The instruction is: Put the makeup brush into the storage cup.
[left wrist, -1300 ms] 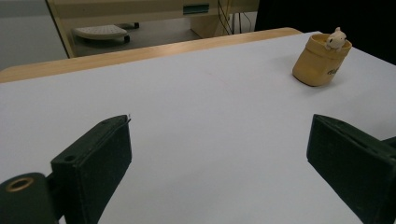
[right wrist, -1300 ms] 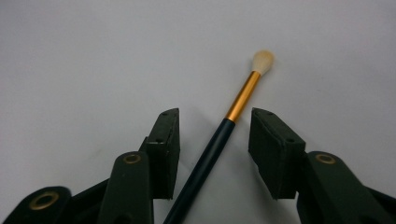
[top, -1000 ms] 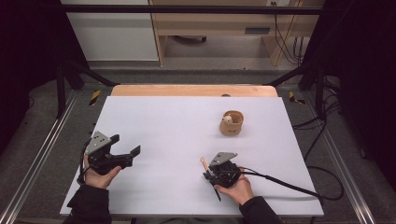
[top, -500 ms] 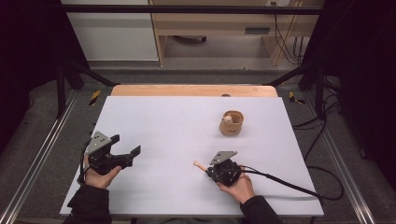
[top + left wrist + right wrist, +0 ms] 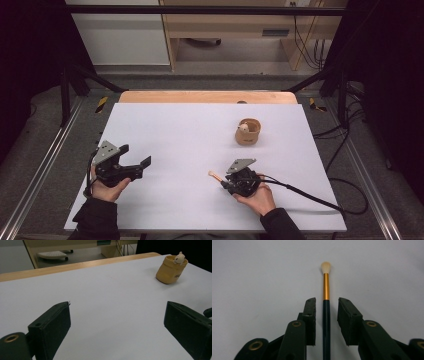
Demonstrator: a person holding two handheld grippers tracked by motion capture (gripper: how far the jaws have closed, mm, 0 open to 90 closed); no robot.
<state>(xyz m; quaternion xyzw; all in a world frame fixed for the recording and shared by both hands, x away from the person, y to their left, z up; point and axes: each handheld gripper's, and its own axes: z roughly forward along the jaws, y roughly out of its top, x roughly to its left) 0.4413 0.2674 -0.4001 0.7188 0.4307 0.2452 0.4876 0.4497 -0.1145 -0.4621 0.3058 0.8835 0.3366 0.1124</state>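
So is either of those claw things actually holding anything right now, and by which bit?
No. A brush lies between the right gripper's jaws at its dark handle, but the pads stand clear of it. The left gripper is open over bare table.

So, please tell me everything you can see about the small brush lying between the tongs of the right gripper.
The brush is thin and straight, with a dark blue-black handle, a shiny gold metal-looking ferrule and a small rounded tuft of pale cream bristles. It lies flat on the white table, tuft pointing away from the right gripper. Its handle runs between the two black tongs, which have just been opening; a gap shows on both sides, so they do not press it. Its rear end is hidden under the gripper.
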